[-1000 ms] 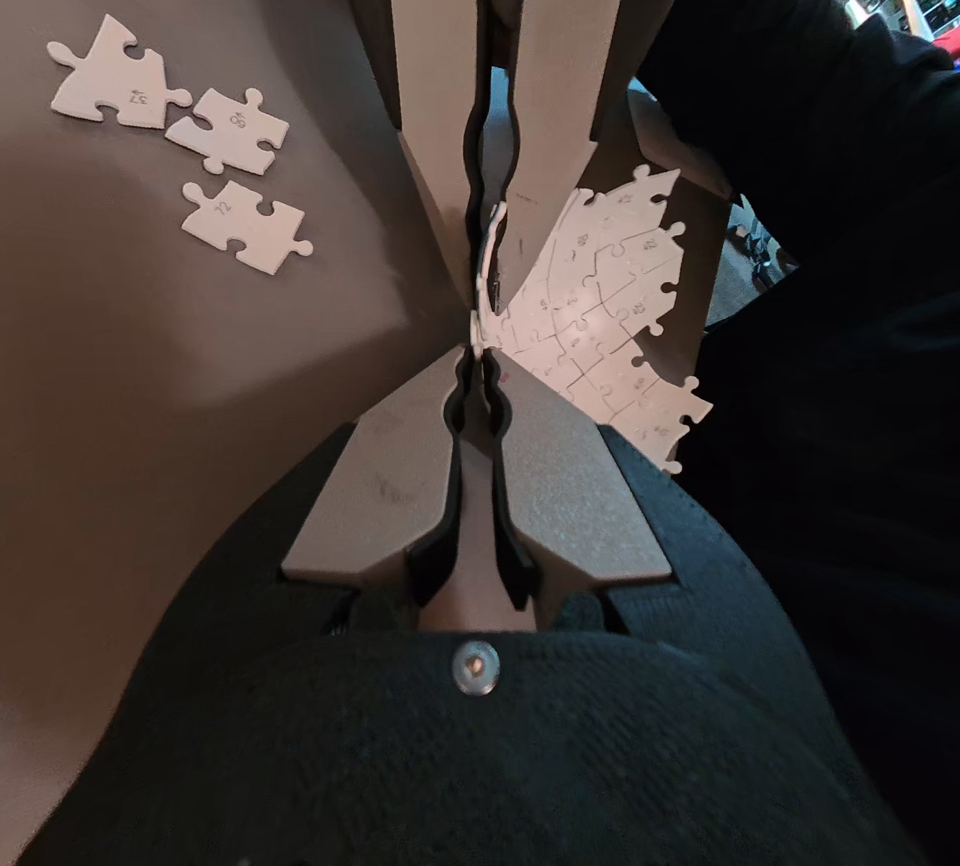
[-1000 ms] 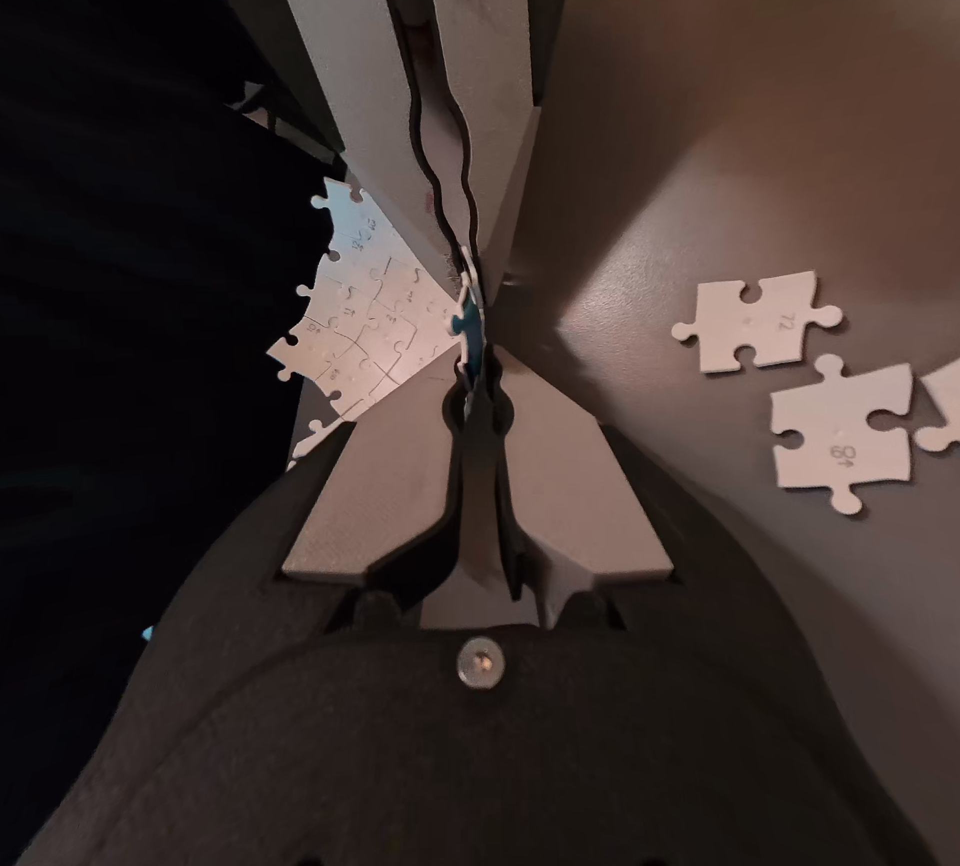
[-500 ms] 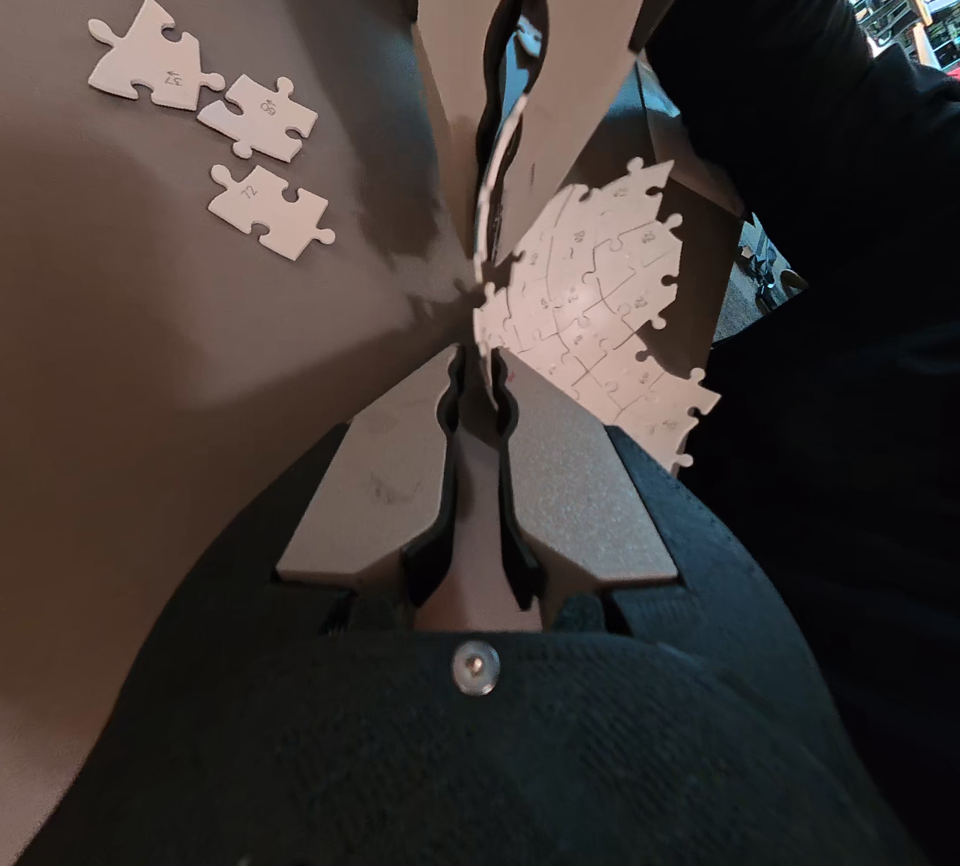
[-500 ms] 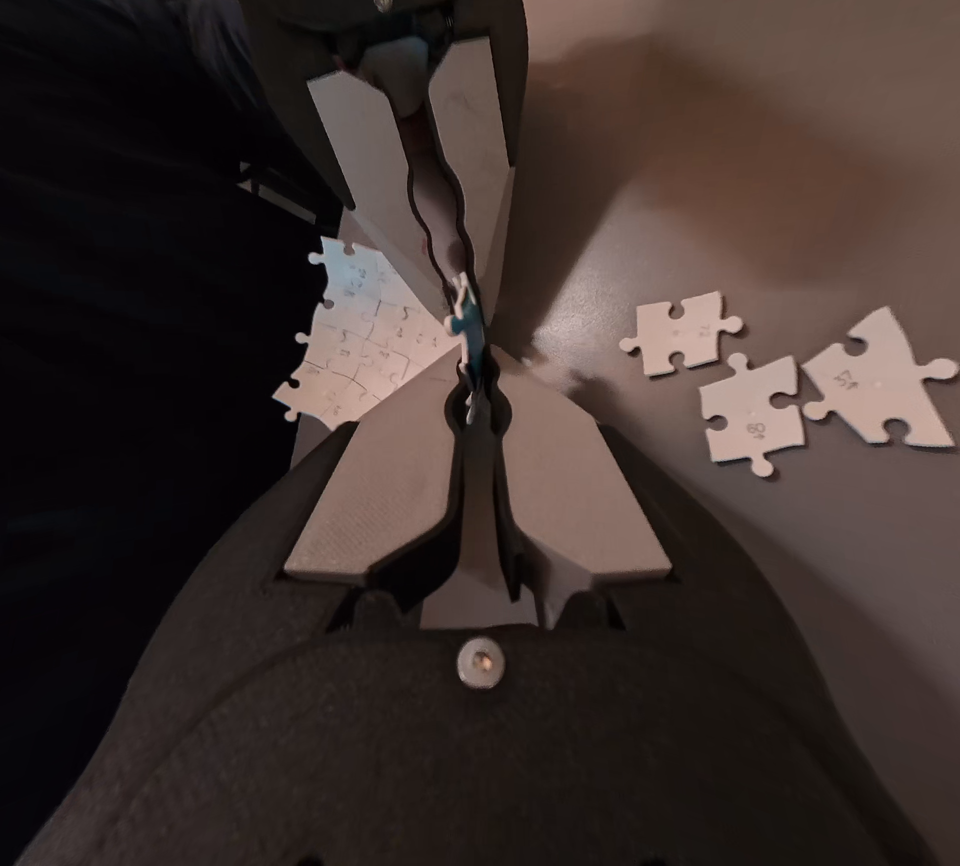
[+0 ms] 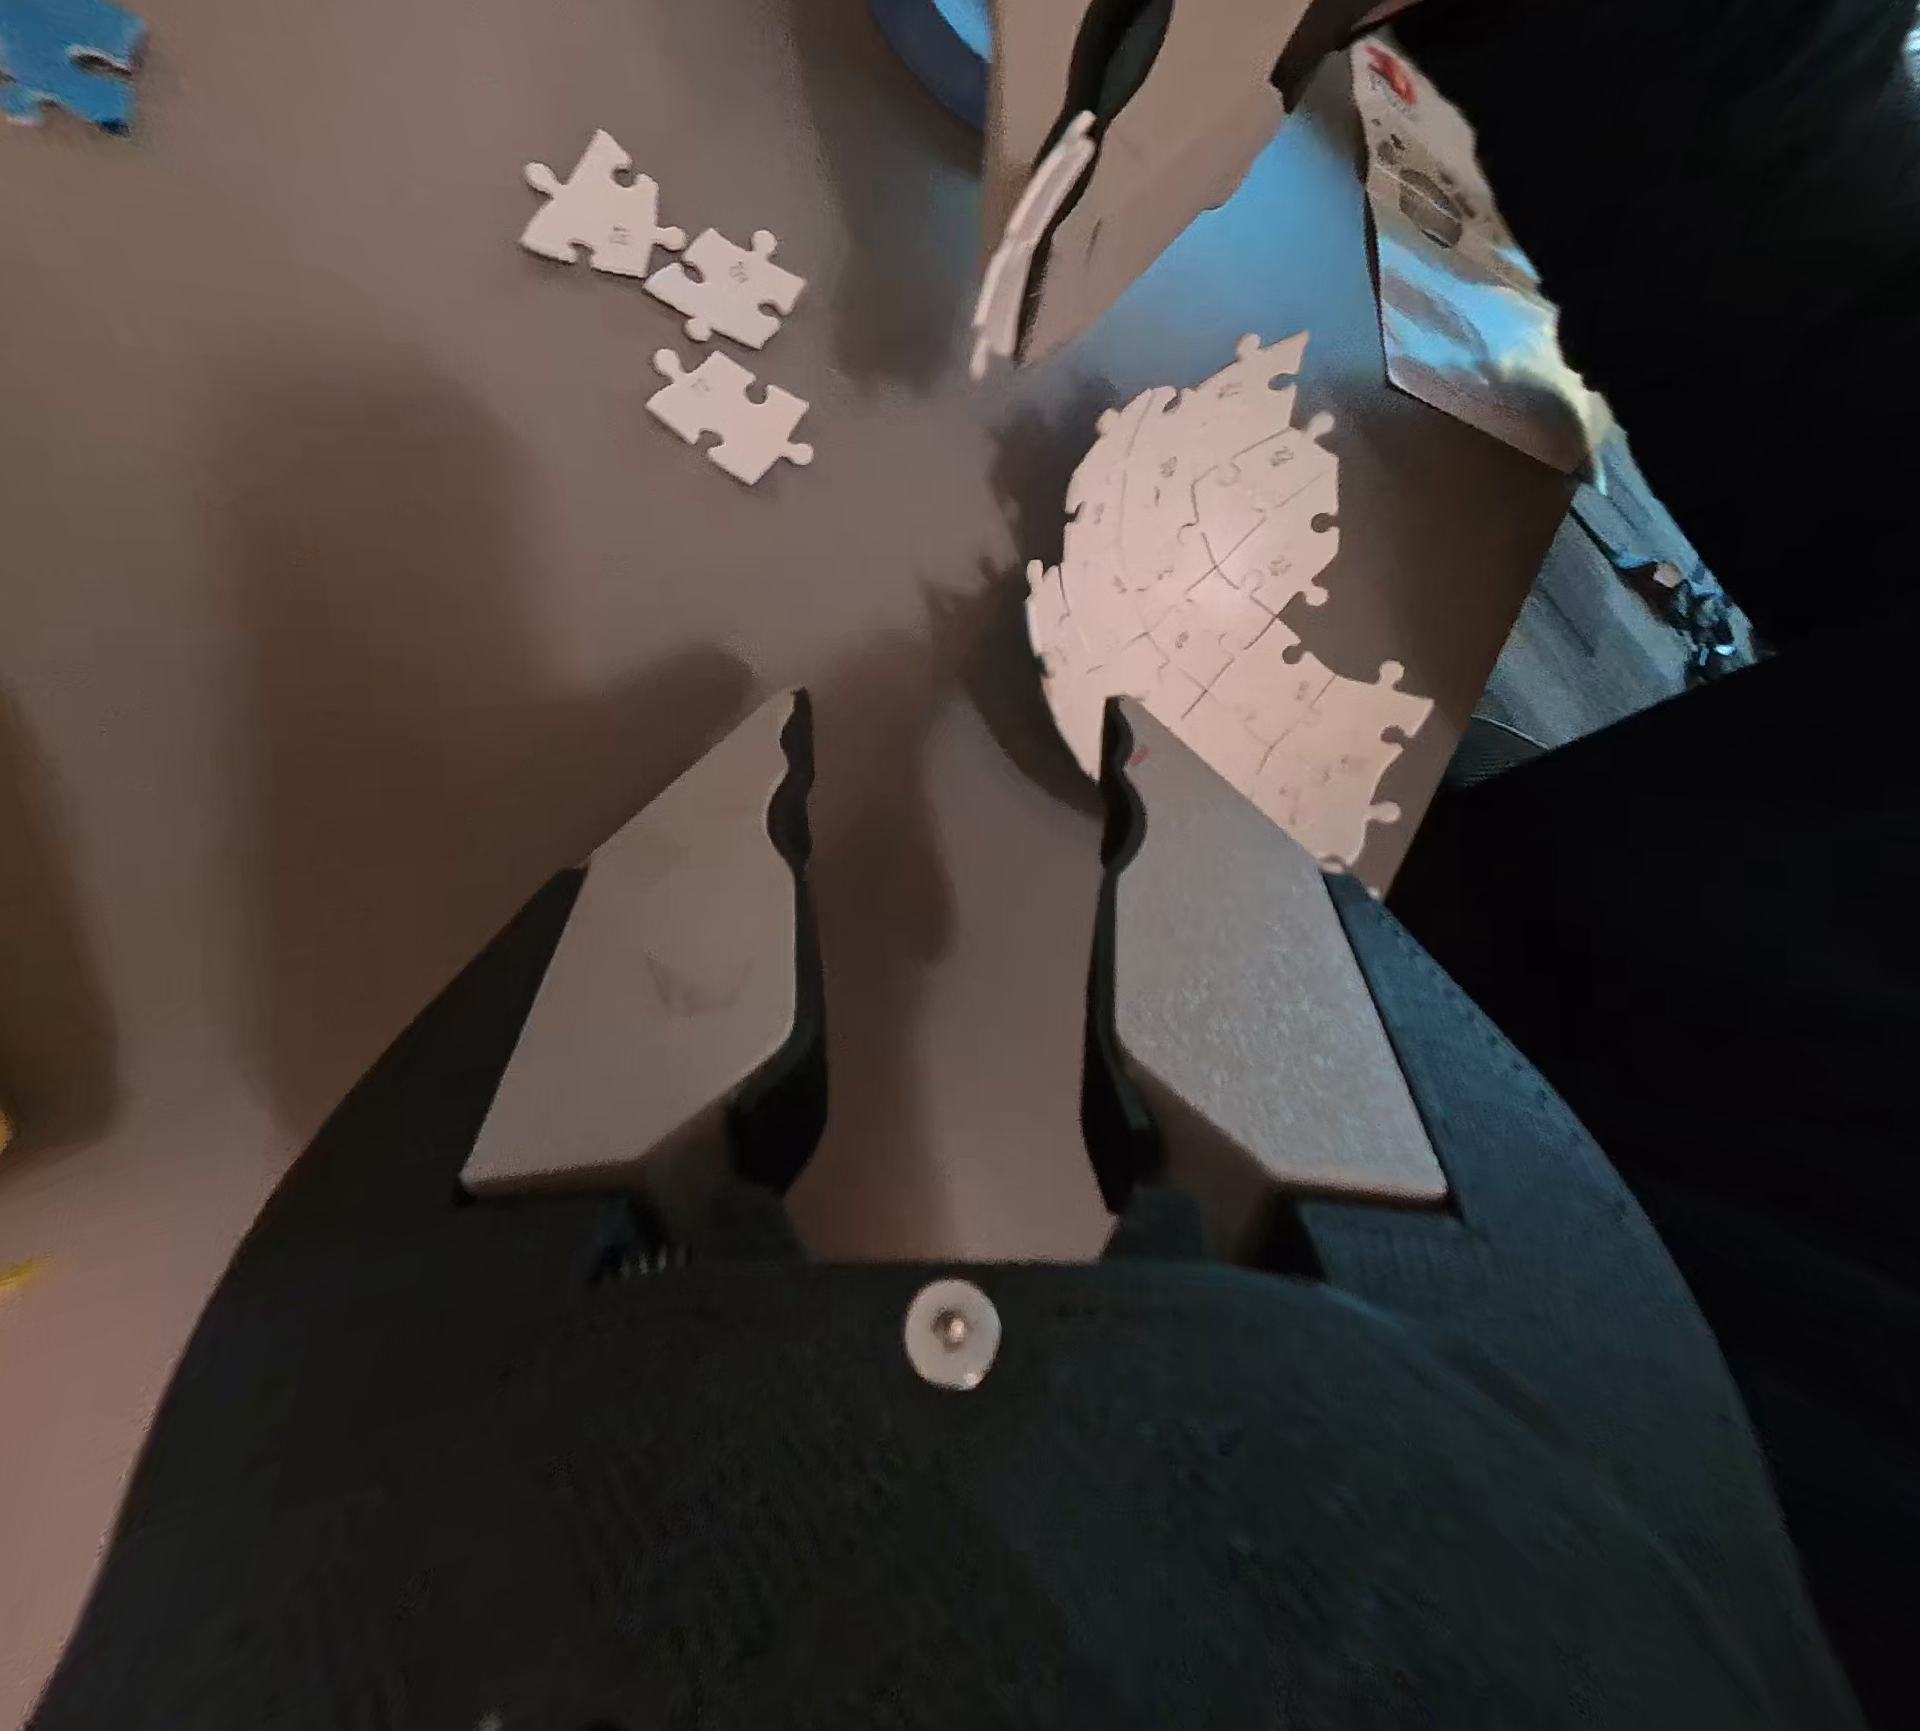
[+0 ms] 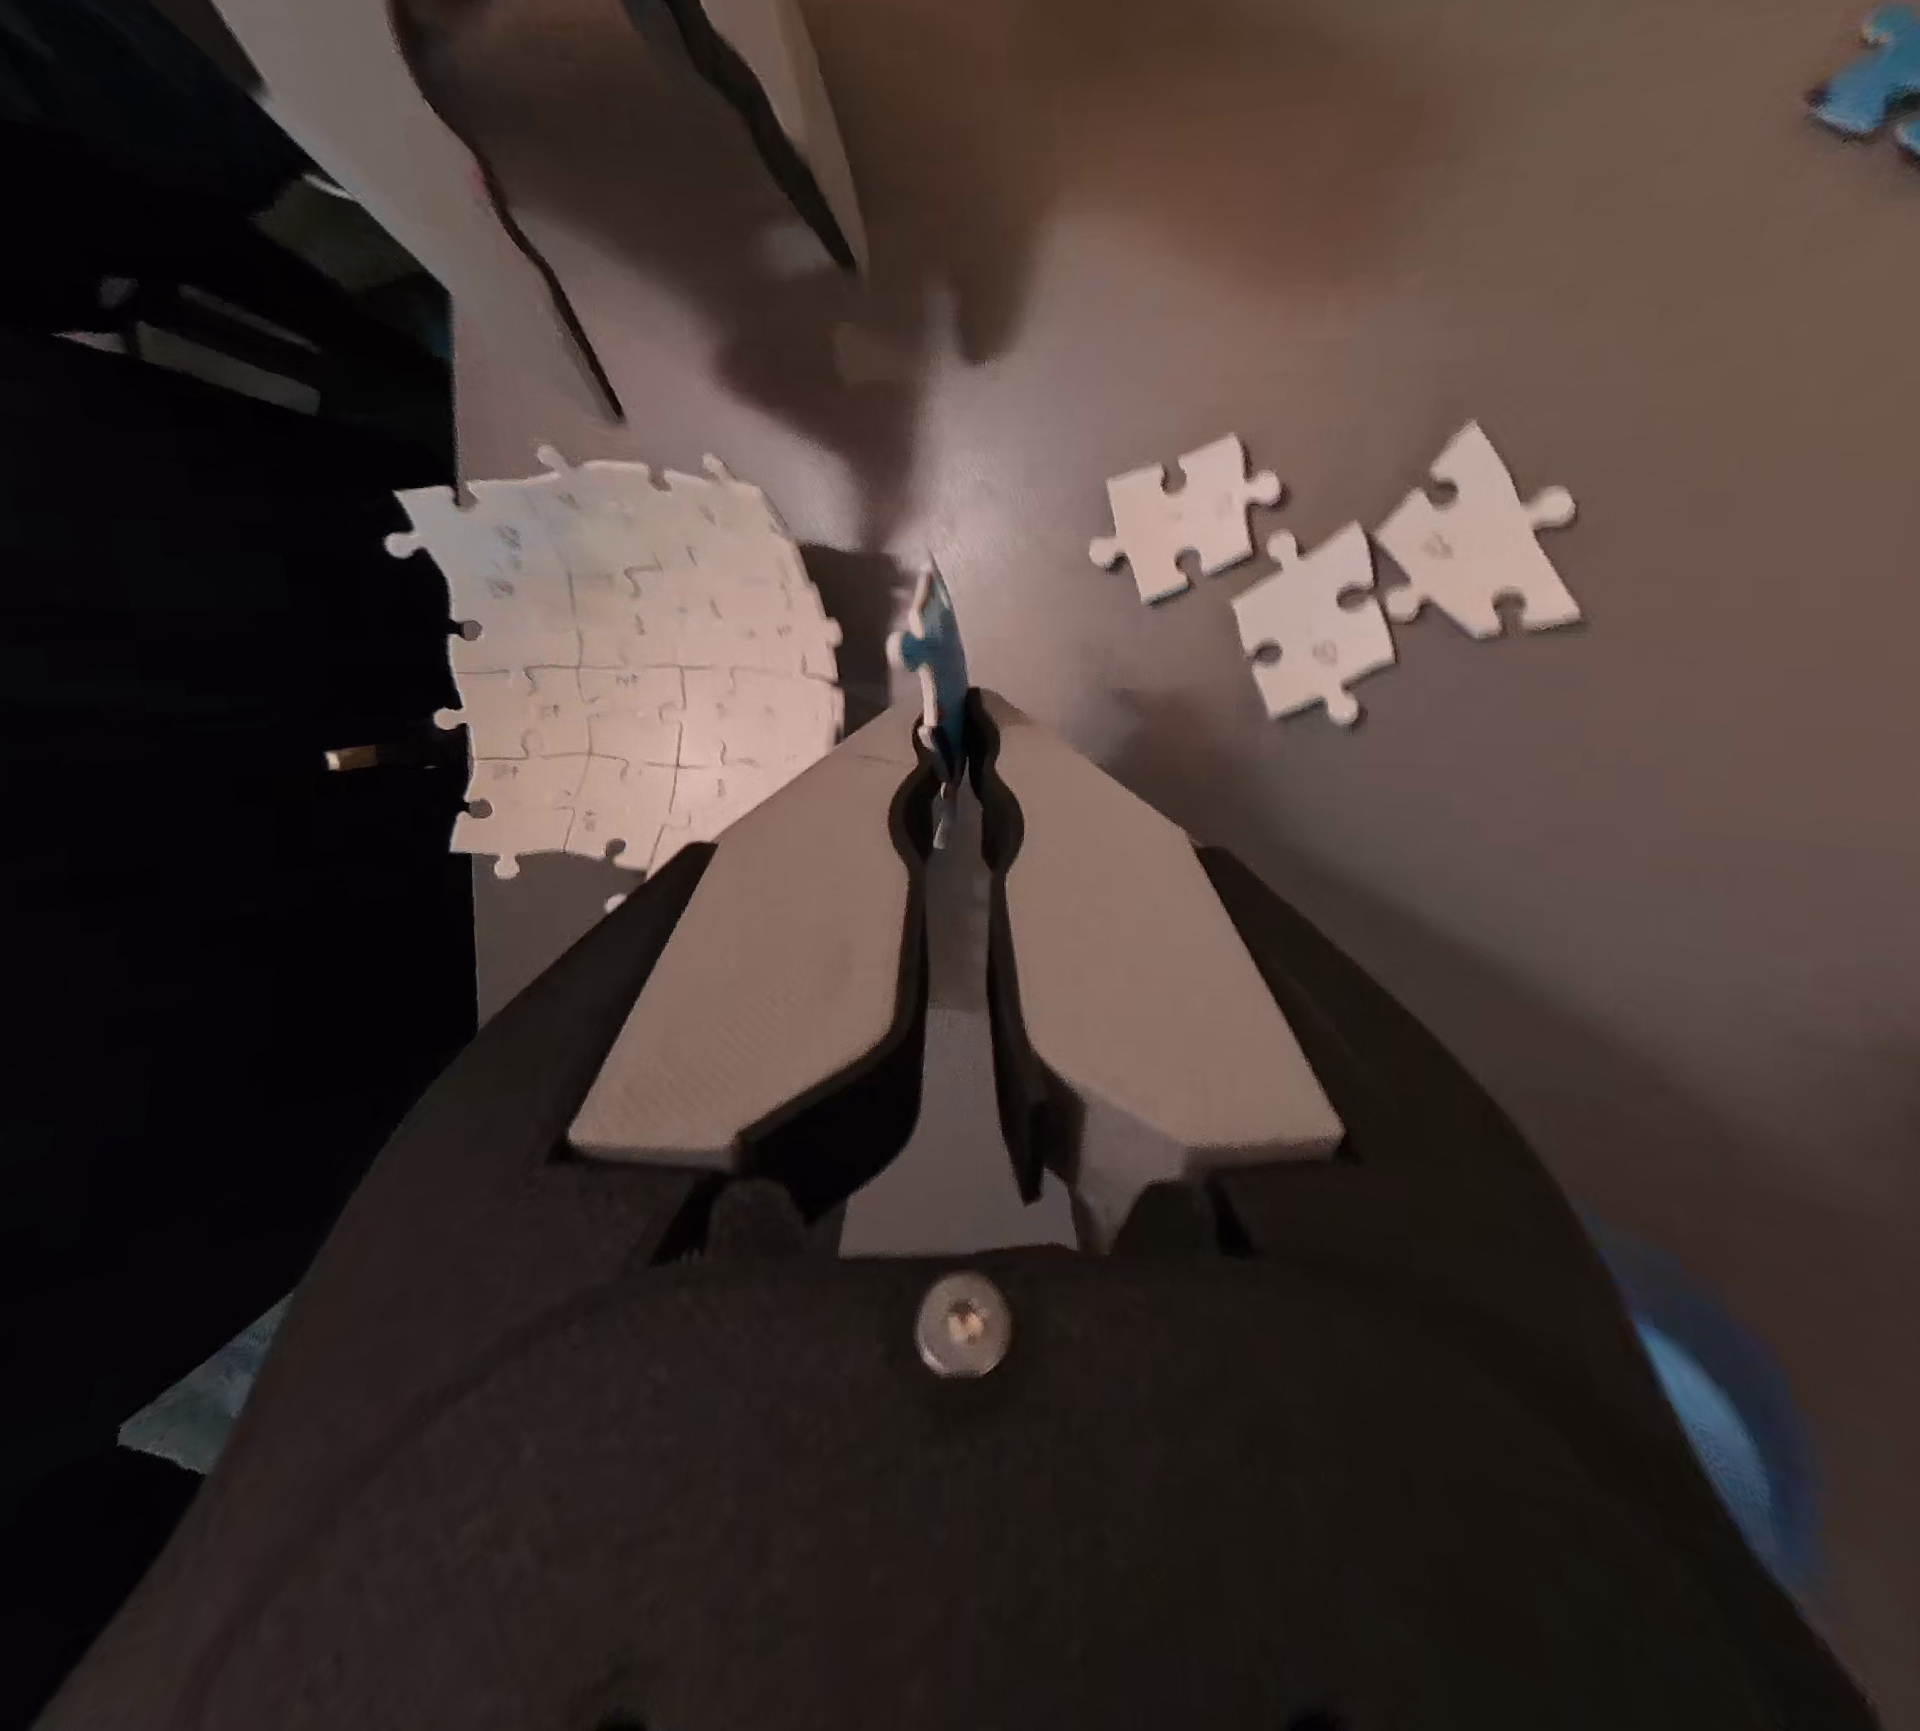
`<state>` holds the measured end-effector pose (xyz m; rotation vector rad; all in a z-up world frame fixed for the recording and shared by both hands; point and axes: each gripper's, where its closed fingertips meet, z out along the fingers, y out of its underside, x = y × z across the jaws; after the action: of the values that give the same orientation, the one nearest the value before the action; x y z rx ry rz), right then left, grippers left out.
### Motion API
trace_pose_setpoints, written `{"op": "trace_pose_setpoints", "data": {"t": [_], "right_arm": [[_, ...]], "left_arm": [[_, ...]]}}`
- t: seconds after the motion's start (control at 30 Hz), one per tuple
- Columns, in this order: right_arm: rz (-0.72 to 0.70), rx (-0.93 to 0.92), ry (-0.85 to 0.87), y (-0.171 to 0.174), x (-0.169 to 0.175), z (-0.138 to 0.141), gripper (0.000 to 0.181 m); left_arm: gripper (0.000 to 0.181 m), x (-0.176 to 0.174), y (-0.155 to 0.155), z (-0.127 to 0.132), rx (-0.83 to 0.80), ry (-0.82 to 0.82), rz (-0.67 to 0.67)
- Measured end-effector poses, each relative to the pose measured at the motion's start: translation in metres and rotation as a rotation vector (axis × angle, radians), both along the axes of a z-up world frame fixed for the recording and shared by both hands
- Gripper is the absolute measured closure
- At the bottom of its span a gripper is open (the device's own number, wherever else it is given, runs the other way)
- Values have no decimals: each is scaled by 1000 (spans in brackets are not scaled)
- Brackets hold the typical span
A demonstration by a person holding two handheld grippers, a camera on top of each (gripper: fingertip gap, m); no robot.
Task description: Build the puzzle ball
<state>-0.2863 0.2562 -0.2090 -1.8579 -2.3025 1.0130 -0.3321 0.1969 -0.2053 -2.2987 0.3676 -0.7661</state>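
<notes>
The left hand-held gripper (image 5: 951,725) stands wide, its two fingers well apart and nothing between them, hovering over the grey-brown counter (image 5: 312,642). Just beside its right finger lies the curved assembled shell of the puzzle ball (image 5: 1216,580), white underside up, resting near the counter's edge closest to the person, whose dark sleeve (image 5: 1714,331) fills the space past that edge. In the right wrist view the same shell (image 6: 634,653) sits close to the counter edge, partly hidden behind the right hand-held gripper's left finger. The right hand-held gripper (image 6: 951,715) is narrowed onto a single puzzle piece (image 6: 935,632), held on edge between the fingertips with its blue face and white back both showing; the piece is lifted clear of the shell, beside its rim and not joined to it. From the left wrist view that gripper (image 5: 1049,268) appears farther off, the piece (image 5: 1023,247) pinched in it. Three loose white pieces (image 5: 686,310) lie face down in a small cluster toward the middle of the counter, two of them touching. A blue piece (image 5: 62,55) lies farther out, and a blue round object (image 5: 935,8) and a printed box (image 5: 1455,247) lie beyond the shell.
</notes>
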Motion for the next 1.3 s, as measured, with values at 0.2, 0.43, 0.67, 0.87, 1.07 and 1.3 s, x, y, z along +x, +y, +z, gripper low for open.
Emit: {"op": "trace_pose_setpoints", "data": {"t": [0.2, 0.43, 0.67, 0.87, 1.07, 1.3], "right_arm": [[-206, 118, -45, 13, 39, 6, 181], [-460, 189, 217, -1, 75, 36, 181], [-674, 333, 791, -11, 98, 93, 181], [-766, 472, 822, 21, 111, 49, 181], [-782, 411, 784, 28, 107, 42, 181], [-794, 446, 666, 30, 104, 22, 181]], "left_arm": [[117, -28, -19, 12, 28, -8, 79], [117, -19, -39, 20, 132, -206, 42], [127, 1, -67, 37, 438, -218, -85], [126, -18, -57, 55, 499, -365, -24], [132, -2, -37, 35, 435, -208, -108], [134, 1, -37, 32, 468, -130, -103]]}}
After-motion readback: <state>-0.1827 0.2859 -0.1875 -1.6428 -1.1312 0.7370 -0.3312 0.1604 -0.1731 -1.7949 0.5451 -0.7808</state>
